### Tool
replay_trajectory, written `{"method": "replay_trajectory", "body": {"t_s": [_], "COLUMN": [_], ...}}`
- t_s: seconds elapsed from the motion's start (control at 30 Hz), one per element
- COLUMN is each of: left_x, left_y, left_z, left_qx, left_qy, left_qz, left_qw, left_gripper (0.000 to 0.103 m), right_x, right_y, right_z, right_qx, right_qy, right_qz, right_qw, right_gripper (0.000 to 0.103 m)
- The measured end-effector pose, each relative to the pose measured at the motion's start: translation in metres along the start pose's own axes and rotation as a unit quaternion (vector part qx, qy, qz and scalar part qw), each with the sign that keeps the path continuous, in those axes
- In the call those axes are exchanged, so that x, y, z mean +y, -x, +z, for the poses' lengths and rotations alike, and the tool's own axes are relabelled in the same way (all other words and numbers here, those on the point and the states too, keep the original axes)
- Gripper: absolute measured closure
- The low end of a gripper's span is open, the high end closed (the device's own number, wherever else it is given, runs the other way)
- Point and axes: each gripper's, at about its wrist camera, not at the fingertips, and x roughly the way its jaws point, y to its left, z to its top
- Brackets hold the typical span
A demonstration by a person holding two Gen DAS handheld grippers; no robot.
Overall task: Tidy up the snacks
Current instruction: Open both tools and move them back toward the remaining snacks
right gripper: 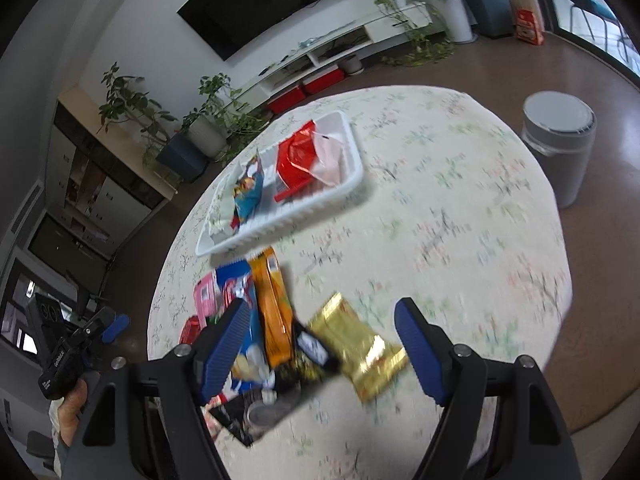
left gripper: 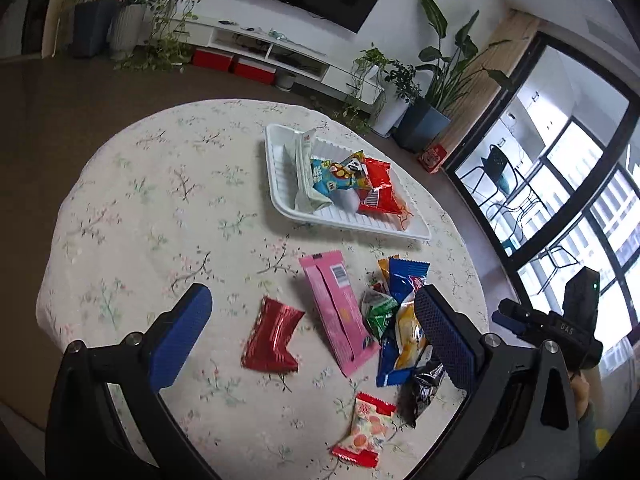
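A white tray on the round table holds several snack packets, among them a red one; the tray also shows in the right wrist view. Loose packets lie nearer: a pink one, a dark red foil one, a blue one and a peach-print one. My left gripper is open and empty above them. My right gripper is open and empty over a gold packet and an orange one. The right view is blurred.
The table has a floral cloth. A grey bin stands on the floor to the right. A TV cabinet and potted plants line the far wall. A glass door is at the right.
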Motion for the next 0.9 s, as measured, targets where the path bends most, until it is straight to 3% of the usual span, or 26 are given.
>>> {"method": "replay_trajectory", "body": {"t_s": [0.1,0.27,0.6,0.83,0.9], "left_x": [-0.005,-0.038,-0.085,-0.094,-0.095], "left_y": [0.005,-0.001,-0.037,-0.051,-0.057], "left_z": [-0.022,-0.051,-0.087,-0.097,-0.099], "left_qx": [0.013,0.049,0.152,0.181,0.19], "left_qy": [-0.003,-0.073,-0.214,-0.246,-0.252], "left_qz": [0.009,0.02,0.018,0.013,0.015], "left_qw": [0.9999,0.9959,0.9648,0.9523,0.9487], "left_gripper": [0.0,0.0,0.0,0.003,0.011], "right_x": [0.002,0.012,0.028,0.032,0.035], "right_y": [0.007,0.004,-0.005,-0.01,-0.012], "right_z": [-0.022,-0.052,-0.067,-0.074,-0.076], "right_qx": [0.003,0.029,0.049,0.059,0.062], "right_qy": [0.002,0.007,0.019,0.024,0.027], "right_qz": [-0.008,0.008,0.01,0.01,0.011], "right_qw": [1.0,1.0,0.999,0.998,0.998], "right_gripper": [0.025,0.025,0.025,0.025,0.025]}}
